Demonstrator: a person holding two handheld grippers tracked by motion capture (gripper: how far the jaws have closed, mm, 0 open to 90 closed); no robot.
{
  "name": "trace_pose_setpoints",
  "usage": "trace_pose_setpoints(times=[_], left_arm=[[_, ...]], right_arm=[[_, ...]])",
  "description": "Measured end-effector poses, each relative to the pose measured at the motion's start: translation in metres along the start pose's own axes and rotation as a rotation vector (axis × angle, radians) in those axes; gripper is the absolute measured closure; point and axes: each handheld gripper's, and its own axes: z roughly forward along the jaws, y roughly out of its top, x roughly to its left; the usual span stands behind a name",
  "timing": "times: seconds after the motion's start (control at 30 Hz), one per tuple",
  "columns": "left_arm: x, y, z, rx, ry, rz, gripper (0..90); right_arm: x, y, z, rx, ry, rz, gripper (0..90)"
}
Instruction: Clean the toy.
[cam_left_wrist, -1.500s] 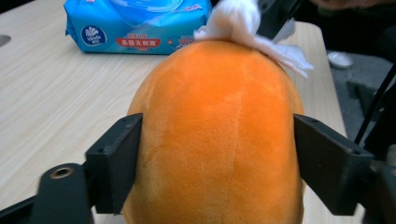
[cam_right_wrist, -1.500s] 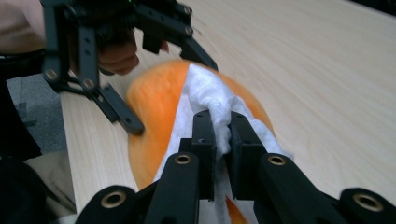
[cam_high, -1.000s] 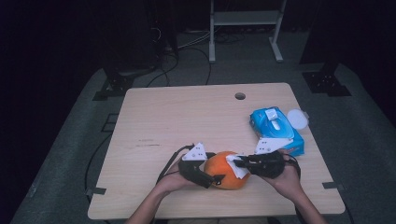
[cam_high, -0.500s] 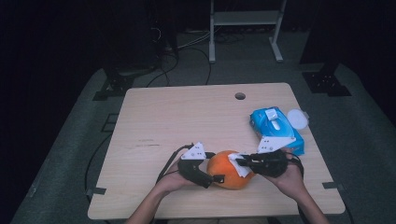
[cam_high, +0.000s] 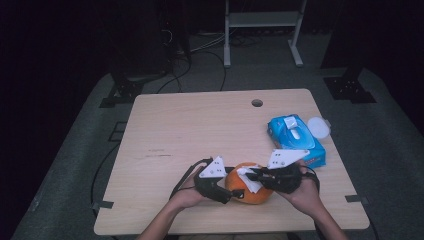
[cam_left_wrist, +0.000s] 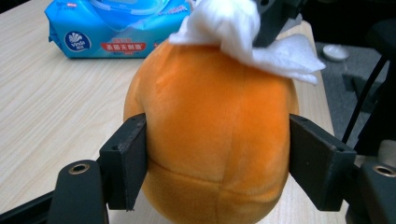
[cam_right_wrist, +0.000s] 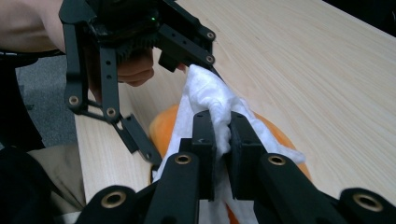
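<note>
An orange plush ball (cam_high: 248, 191) (cam_left_wrist: 210, 130) rests near the table's front edge. My left gripper (cam_high: 226, 189) (cam_left_wrist: 217, 163) is shut on its sides, one jaw pressed against each flank. A crumpled white wipe (cam_high: 248, 178) (cam_left_wrist: 233, 28) (cam_right_wrist: 210, 100) lies on top of the ball. My right gripper (cam_high: 253, 176) (cam_right_wrist: 223, 140) is shut on that wipe and presses it onto the ball (cam_right_wrist: 168, 128) from the right. In the right gripper view the left gripper (cam_right_wrist: 135, 93) stands beyond the wipe.
A blue pack of wet wipes (cam_high: 295, 139) (cam_left_wrist: 116, 28) lies to the right, behind the ball, with a round white lid (cam_high: 318, 126) beside it. The wooden table (cam_high: 200, 130) has a small hole (cam_high: 257, 103) near its far edge. Cables trail off the table's left.
The right gripper and the wipe have shifted slightly over the top of the ball. The left gripper and the ball stay in place.
</note>
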Motion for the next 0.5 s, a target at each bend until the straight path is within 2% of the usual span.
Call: trace_pose_setpoints(times=[0.1, 0.2, 0.27, 0.33, 0.4, 0.5], left_arm=[[-0.001, -0.002, 0.003, 0.019, -0.003, 0.018, 27.2], [-0.002, -0.006, 0.003, 0.022, 0.007, 0.045, 26.0], [0.001, -0.008, 0.003, 0.017, 0.005, 0.029, 25.9], [0.003, -0.01, 0.002, 0.014, 0.001, 0.022, 25.9], [0.005, -0.012, 0.002, 0.009, -0.006, 0.0, 25.0], [0.009, -0.012, 0.004, -0.017, -0.04, -0.072, 17.5]], right_arm=[[0.005, 0.001, 0.008, -0.009, 0.034, 0.003, 81.7], [0.008, 0.002, 0.012, 0.005, 0.037, -0.018, 81.7], [0.003, 0.002, 0.006, 0.0, 0.022, -0.011, 81.7], [-0.006, -0.001, -0.002, 0.0, -0.018, -0.002, 81.7], [-0.016, -0.007, -0.009, 0.003, -0.039, 0.033, 81.7], [-0.026, -0.017, -0.01, 0.01, -0.024, 0.083, 81.7]])
